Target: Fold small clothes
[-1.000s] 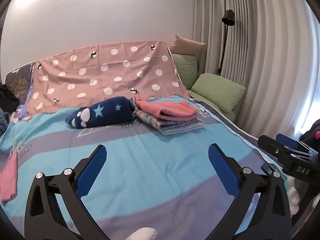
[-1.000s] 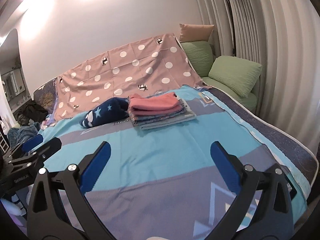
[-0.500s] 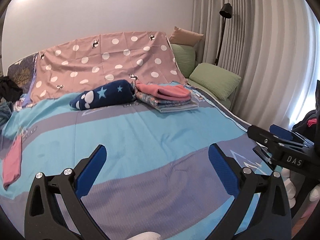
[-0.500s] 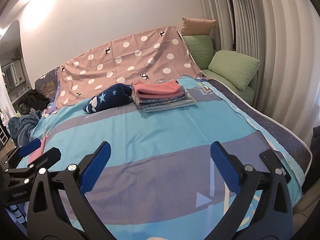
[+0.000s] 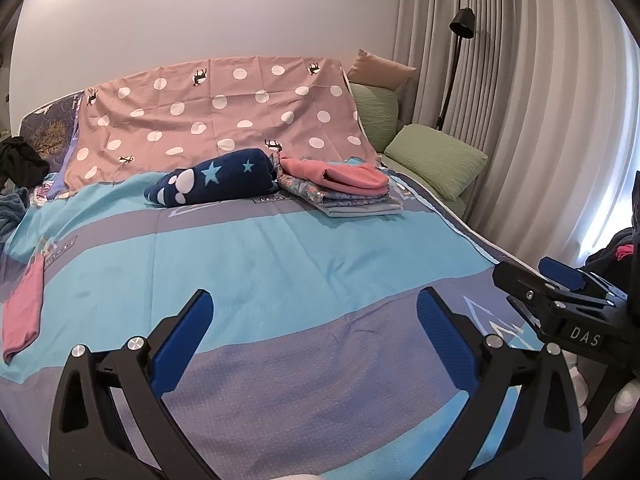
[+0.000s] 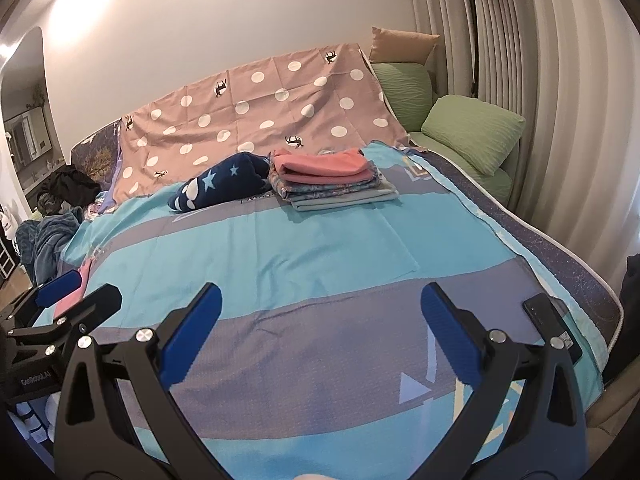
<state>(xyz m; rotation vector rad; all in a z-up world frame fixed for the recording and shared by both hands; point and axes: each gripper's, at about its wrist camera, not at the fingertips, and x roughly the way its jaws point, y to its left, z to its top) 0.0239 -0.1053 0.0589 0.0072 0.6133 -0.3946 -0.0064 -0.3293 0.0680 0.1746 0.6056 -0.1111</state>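
Left gripper is held w/ jaws spread wide, nothing between the blue pads; it hangs over the near, grey-purple band of the bed cover. Right gripper is likewise released and empty, at approx. the same height over the same band, just to the right of the left one. Each is seen at the edge of the other's view.

Further out, the middle of the cover is bare. A pink garment is seen lying flat at the left edge of the bed, near the left gripper's side; it appears unfolded and is judged to be the next piece. Toward the headboard a folded stack is seen, pink on top, patterned blue items beneath, w/ a rolled navy star-print item touching its left side. Behind these a pink dotted sheet is draped, and green pillows are set at the right. A dark phone lies near the right front corner.

Handling (judged): the pink piece is expected to be light, soft and limp, w/ no stiffness, so it will sag and bunch if pinched mid-panel. It is best taken at two corners or along a hem, one gripper per corner, then dragged to the bare centre and laid flat before creasing. Slip is thought unlikely w/ ribbed pads, but a thin single layer may be missed against the cover, and cover fabric could be pinched too.
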